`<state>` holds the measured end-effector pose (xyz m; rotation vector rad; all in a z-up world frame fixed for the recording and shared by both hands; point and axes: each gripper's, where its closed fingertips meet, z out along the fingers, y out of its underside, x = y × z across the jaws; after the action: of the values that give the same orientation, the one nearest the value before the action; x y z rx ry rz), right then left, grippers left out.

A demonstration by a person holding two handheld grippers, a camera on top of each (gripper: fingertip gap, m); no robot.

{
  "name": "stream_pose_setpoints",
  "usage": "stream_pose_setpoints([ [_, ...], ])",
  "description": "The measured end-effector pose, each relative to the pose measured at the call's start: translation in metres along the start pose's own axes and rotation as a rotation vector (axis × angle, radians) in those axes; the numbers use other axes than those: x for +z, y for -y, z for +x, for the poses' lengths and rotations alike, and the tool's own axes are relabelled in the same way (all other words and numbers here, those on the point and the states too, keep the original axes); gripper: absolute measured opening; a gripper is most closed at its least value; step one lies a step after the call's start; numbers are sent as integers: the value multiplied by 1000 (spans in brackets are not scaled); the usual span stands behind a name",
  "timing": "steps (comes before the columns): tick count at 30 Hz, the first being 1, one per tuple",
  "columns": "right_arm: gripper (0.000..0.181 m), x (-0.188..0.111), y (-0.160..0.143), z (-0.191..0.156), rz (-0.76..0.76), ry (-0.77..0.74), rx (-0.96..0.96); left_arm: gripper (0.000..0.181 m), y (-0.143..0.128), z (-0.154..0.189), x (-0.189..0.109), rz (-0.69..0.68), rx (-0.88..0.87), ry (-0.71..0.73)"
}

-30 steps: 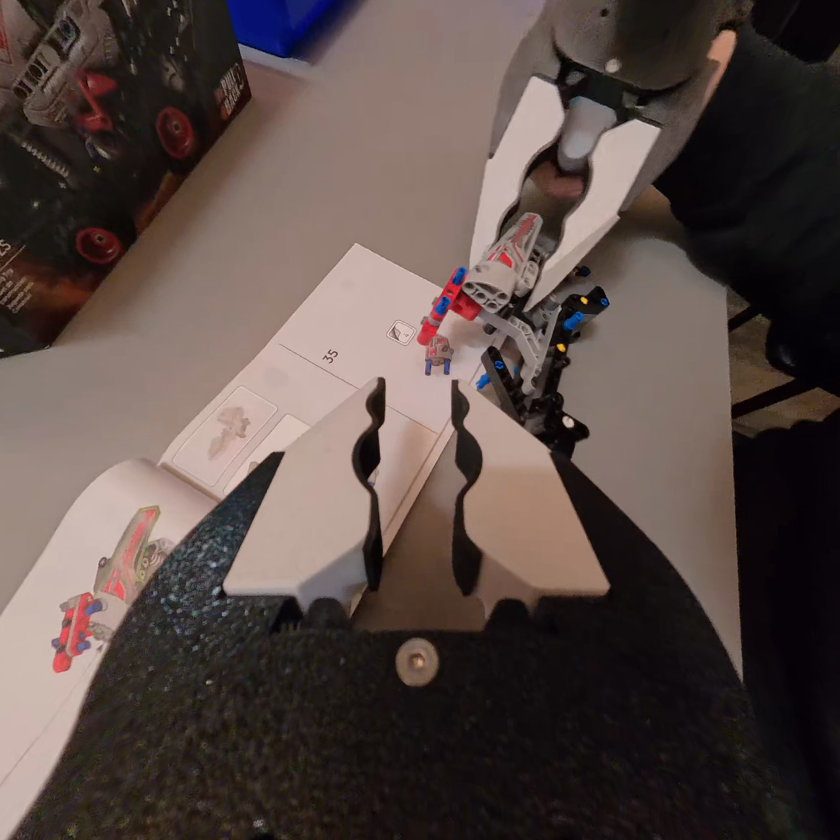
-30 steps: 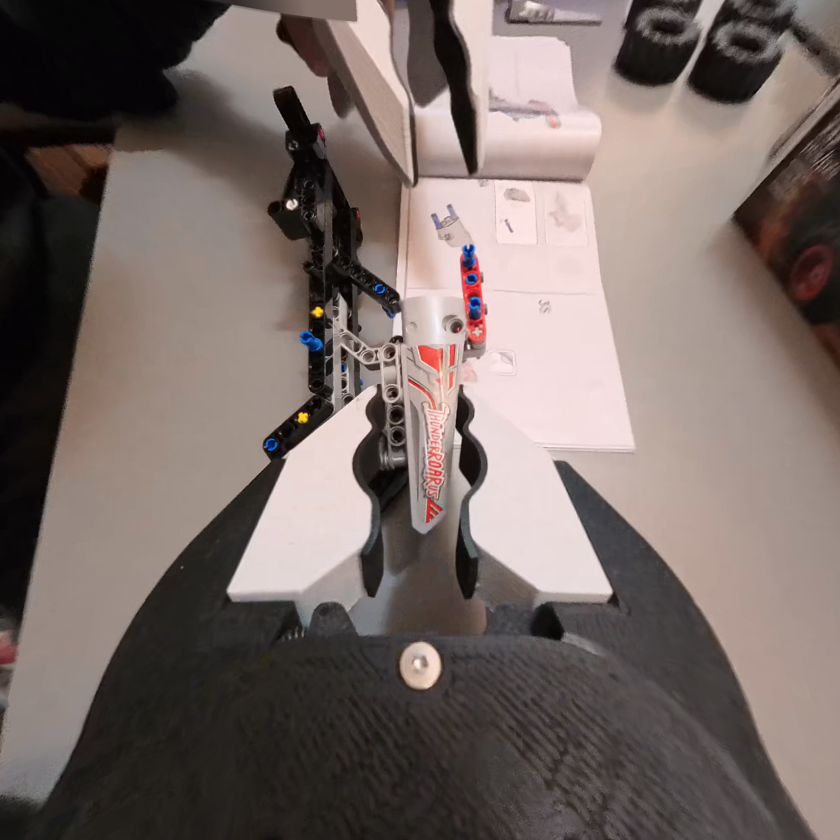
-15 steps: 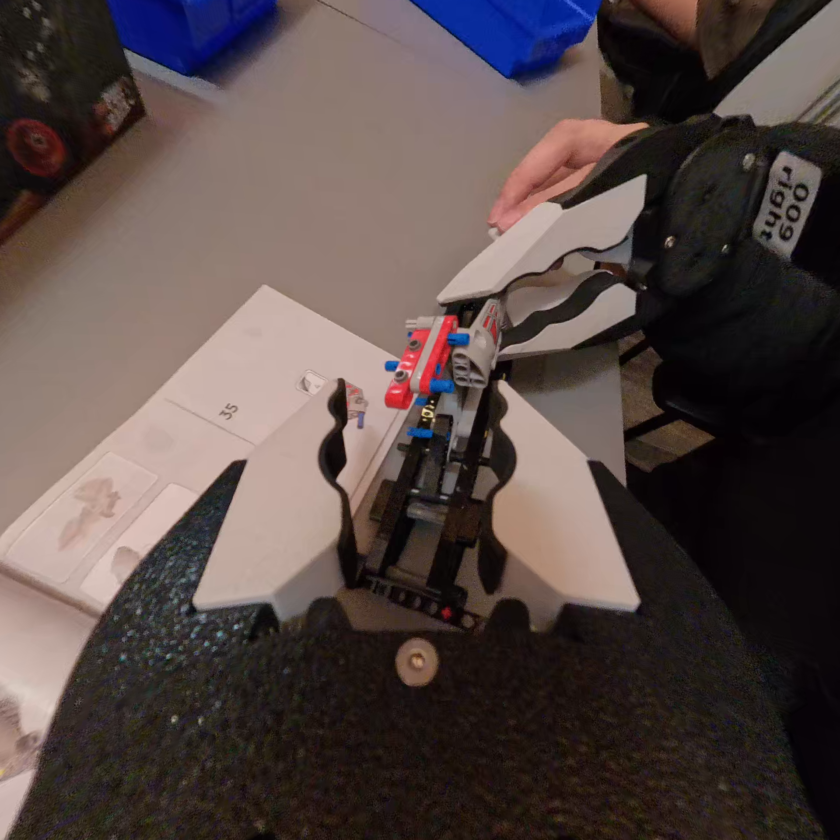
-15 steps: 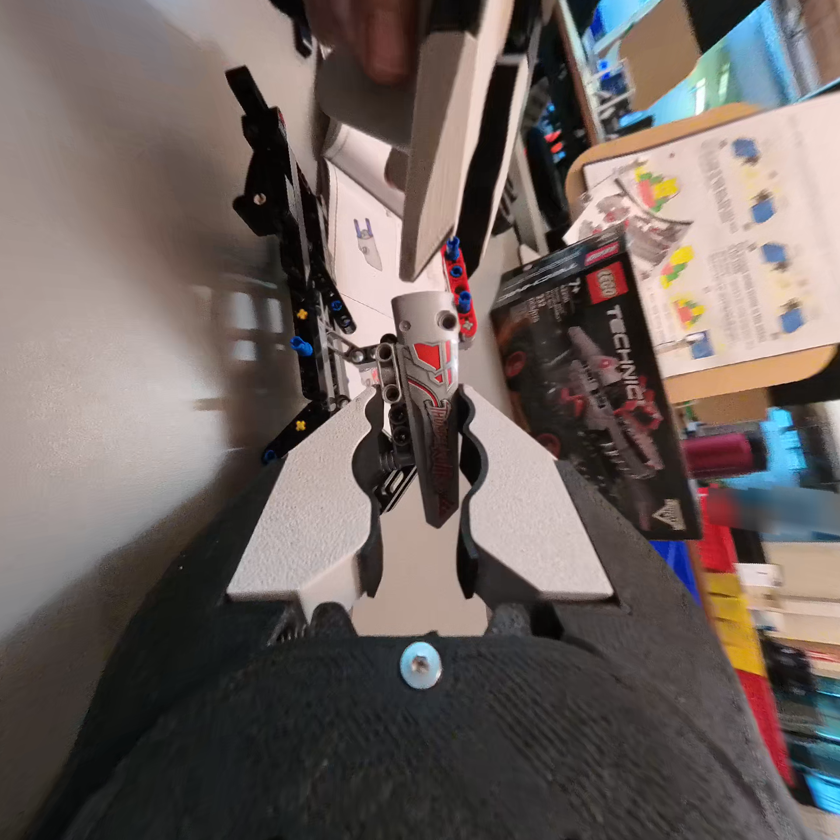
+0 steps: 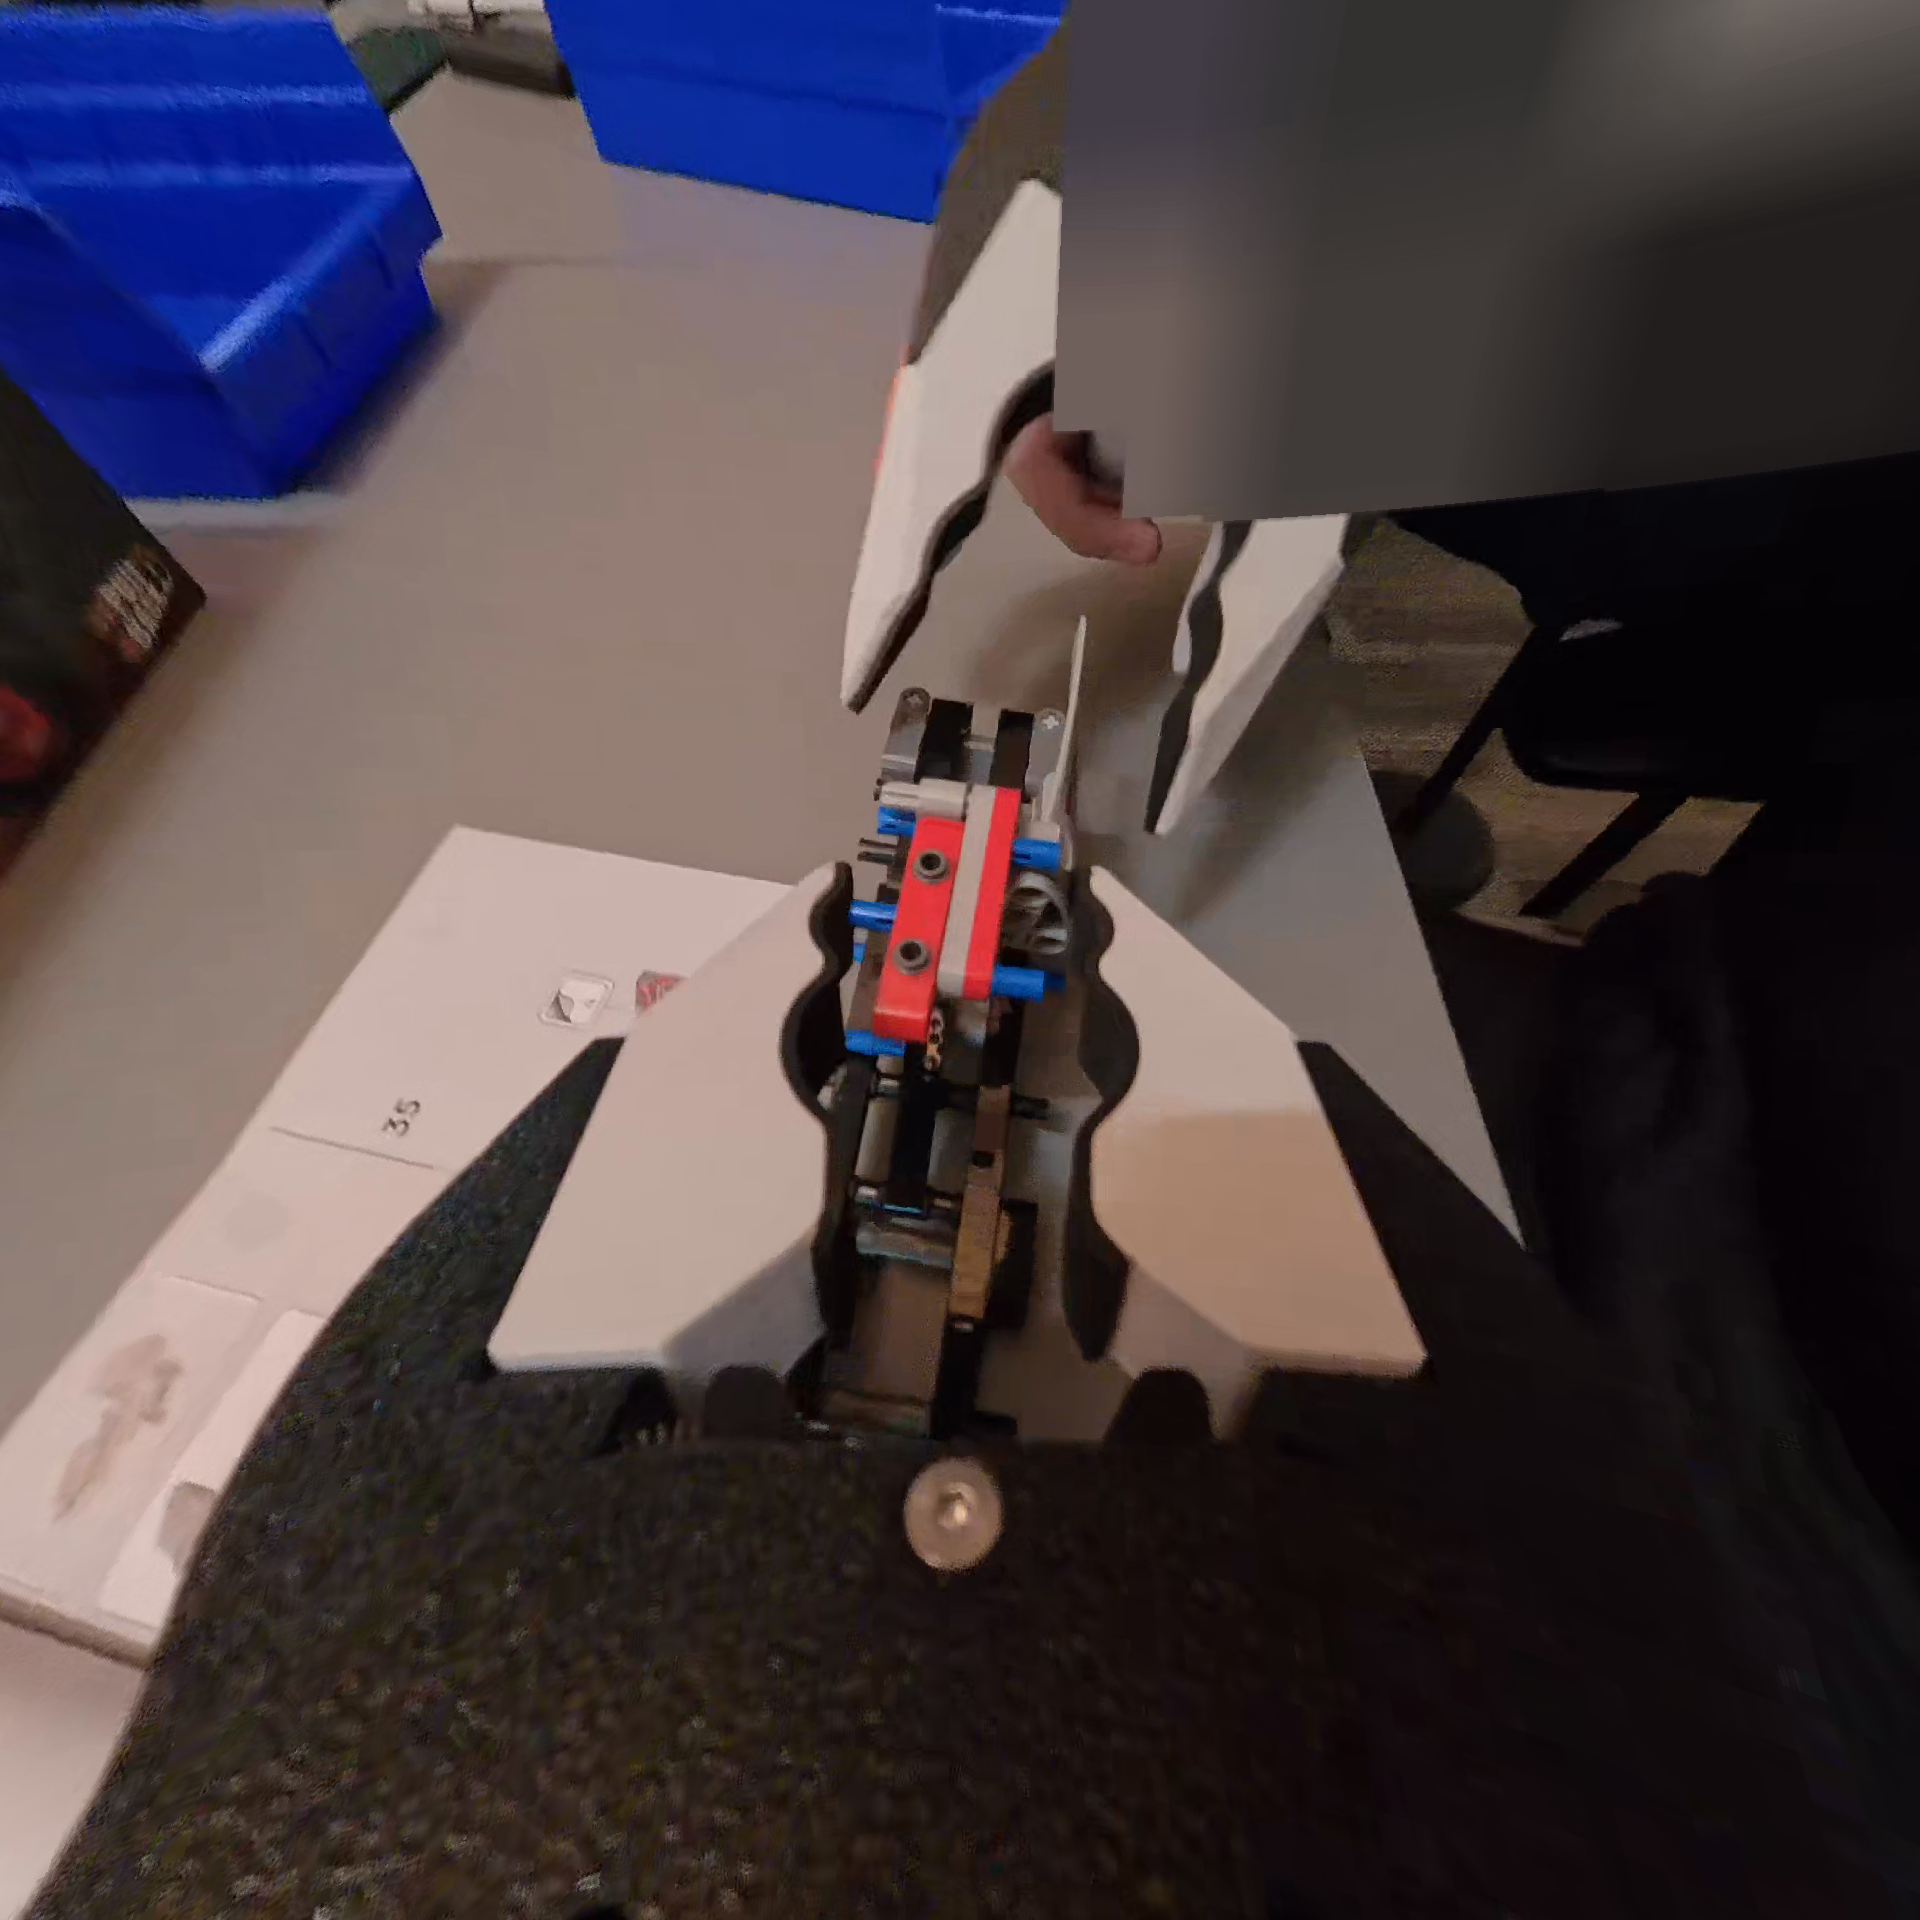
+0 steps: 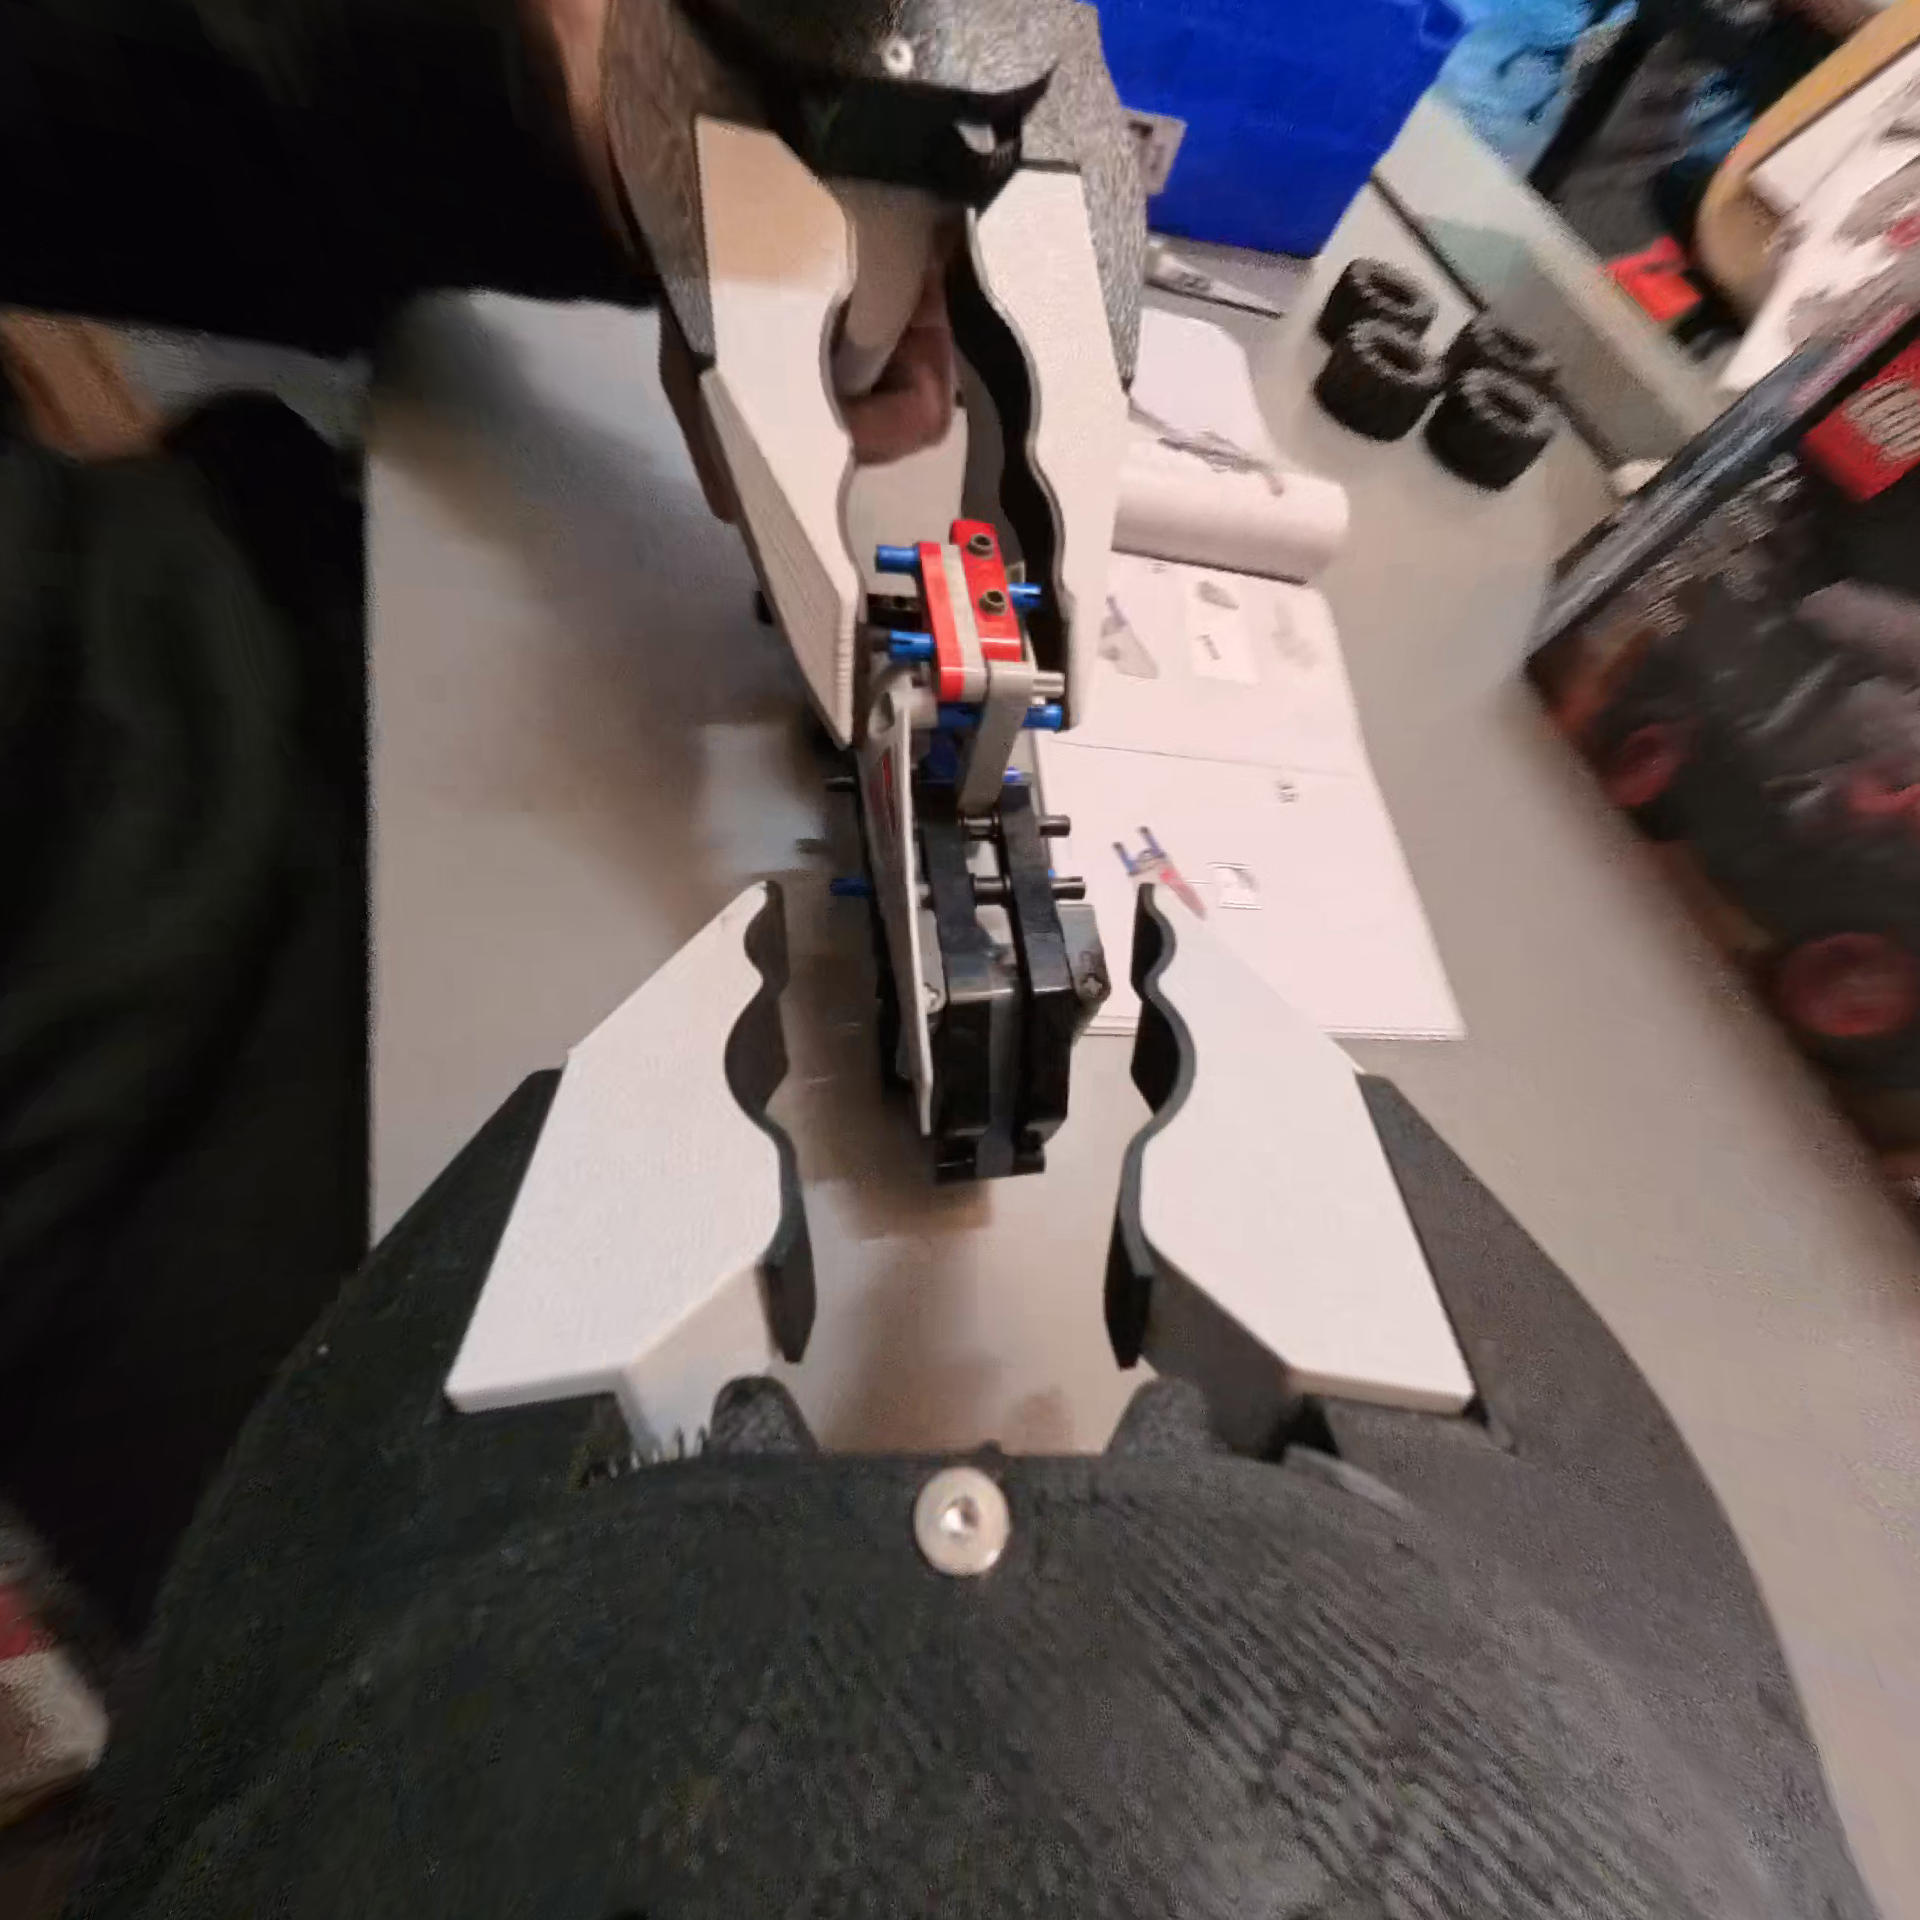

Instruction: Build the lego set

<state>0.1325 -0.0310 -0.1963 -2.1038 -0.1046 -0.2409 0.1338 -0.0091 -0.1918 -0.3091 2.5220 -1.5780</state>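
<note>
Left wrist view: left gripper jaws clamp black lego assembly (red-capped); right gripper jaws wide.

Glossy plastic lego assembly, matt grey claw fingers, rough grainy black claw housing, smooth matt table, paper booklet.

This looks like a lab or workshop room set up for bench work rather than a home. A plain grey desk carries blue plastic storage bins, the stackable kind used for sorting parts, with another blue bin at its far edge. An open instruction booklet, a dark product box and loose black tyres lie spread out. Beyond the desk, blurred, there seem to be cluttered shelves or stacked goods. A carpeted floor shows below.
</note>
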Motion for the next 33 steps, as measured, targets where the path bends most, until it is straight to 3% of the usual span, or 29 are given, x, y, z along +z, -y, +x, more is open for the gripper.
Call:
stream_pose_setpoints([
  [6, 60, 10, -19, 3, -21, 87, 71, 44, -11, -1, 1, -19, 52, 30],
  [10, 45, 8, -20, 2, 46, 108, 65, 40, -13, 1, 4, -17, 94, 42],
  [21, 45, 5, -19, -4, 91, 123, 59, 38, -6, 7, 9, 16, 129, -41],
  [33, 45, 4, -18, -3, 105, 117, 56, 44, -2, 3, -1, 21, 157, 42],
])
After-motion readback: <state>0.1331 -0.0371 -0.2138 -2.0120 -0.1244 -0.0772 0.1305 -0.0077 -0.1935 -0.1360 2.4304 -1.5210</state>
